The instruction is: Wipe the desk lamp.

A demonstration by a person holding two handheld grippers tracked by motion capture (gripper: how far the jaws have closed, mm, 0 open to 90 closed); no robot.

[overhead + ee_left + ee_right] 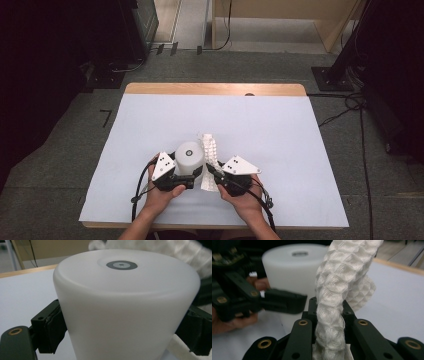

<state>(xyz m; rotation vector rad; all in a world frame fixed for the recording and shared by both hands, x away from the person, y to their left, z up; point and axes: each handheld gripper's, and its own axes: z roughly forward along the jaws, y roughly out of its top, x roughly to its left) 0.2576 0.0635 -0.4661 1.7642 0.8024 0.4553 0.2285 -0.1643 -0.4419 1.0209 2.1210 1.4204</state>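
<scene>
While the white cylinder (189,158) stands upright on the desk (280,130), near the front edge and roughly centred, it is clamped by the left gripper (191,176): in the left gripper view a black pad is pressed against each side of the cylinder's wall (125,315). A small grey ring is seen at the centre of its top face.

A white waffle-weave cloth (209,160) is bunched into a rope-like strip just to the right of the cylinder, touching or nearly touching its side. It is pinched by the right gripper (214,175), with jaws closed on the cloth; in the right gripper view the strip (334,302) is seen rising from between the jaws, with a looser fold behind it.

Both grippers are held low at the front of the desk, close together, the cylinder and cloth between them. The left gripper (284,301) and the fingers (260,285) holding it are seen at the left of the right gripper view, against the cylinder (294,272).

A white sheet is seen covering the desk, with a wooden strip bare at the far edge.
</scene>
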